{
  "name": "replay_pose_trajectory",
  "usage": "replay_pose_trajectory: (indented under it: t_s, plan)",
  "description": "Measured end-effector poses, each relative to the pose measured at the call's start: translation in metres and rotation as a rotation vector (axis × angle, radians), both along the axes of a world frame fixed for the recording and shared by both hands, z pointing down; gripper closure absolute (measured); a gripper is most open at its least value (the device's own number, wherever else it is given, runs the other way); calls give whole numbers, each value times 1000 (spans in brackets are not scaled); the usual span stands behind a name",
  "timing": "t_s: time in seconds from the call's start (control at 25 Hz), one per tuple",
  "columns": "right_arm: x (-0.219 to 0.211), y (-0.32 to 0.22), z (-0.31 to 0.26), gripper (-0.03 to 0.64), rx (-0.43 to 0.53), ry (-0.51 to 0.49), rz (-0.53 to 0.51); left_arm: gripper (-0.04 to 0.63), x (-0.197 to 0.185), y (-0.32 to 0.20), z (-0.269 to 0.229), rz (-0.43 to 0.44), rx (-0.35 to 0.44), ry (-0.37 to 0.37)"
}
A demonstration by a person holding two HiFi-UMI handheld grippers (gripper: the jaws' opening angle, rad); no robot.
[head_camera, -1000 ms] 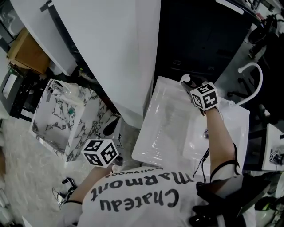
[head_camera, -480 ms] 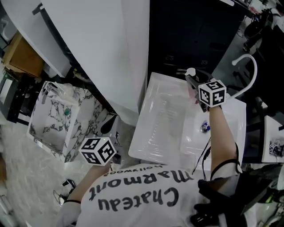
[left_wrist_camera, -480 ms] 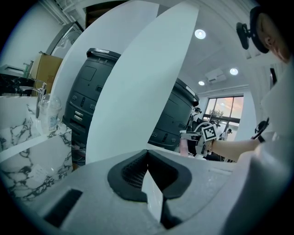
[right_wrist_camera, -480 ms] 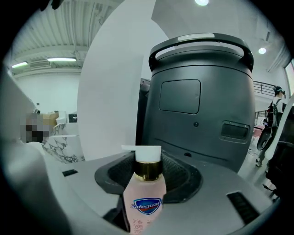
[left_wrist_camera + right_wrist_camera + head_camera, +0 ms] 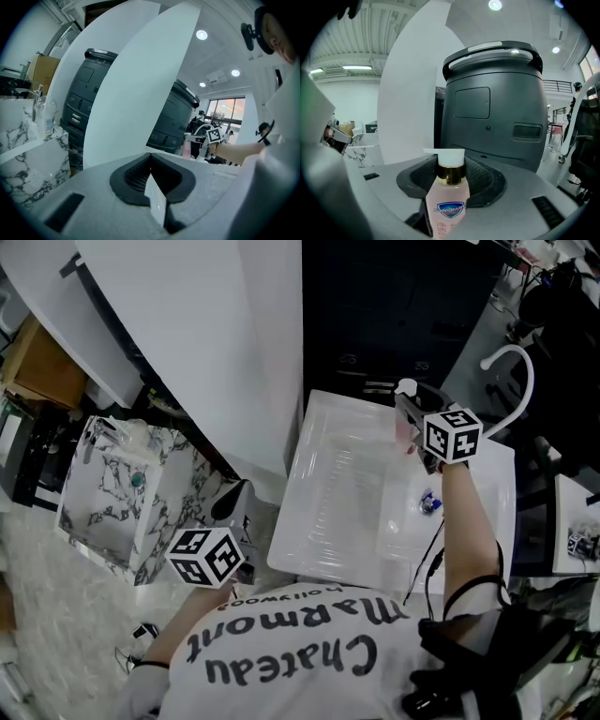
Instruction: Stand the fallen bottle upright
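Observation:
A pink soap bottle [image 5: 451,201] with a white pump top and gold collar stands upright between the pads of my right gripper [image 5: 451,180], which is shut on its body. In the head view the bottle [image 5: 404,430] hangs in the right gripper [image 5: 411,423] over the far right corner of the white sink [image 5: 337,484]. My left gripper [image 5: 239,570] is held low at the near left, off the sink's front edge. Its jaws meet at the tips in the left gripper view [image 5: 150,157], with nothing held.
A curved white faucet [image 5: 511,381] rises right of the sink. A small blue-and-white object [image 5: 427,503] lies in the basin. A dark grey machine [image 5: 492,103] stands behind the sink, a white panel [image 5: 206,334] to its left, a marble-patterned box [image 5: 122,493] further left.
The right gripper has carried the bottle toward the sink's far right corner, slightly higher, and rolled it more upright. The left gripper has stayed in place.

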State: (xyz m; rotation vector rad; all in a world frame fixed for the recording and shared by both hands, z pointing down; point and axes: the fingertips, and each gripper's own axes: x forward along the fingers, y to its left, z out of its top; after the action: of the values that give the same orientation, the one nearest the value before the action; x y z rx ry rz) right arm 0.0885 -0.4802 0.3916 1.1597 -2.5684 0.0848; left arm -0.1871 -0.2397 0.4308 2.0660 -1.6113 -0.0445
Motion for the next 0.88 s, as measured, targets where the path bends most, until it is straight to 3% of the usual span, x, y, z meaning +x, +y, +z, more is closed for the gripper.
replay_pose_trajectory:
  t_s: [0.52,0.88]
  plan:
    - [34,-3,-8,444,1,-139,117,581,7,1,-1,24,3,-8]
    - [51,-1,-13,444,4,-178,157,581,14,1,-4,40,7,-15]
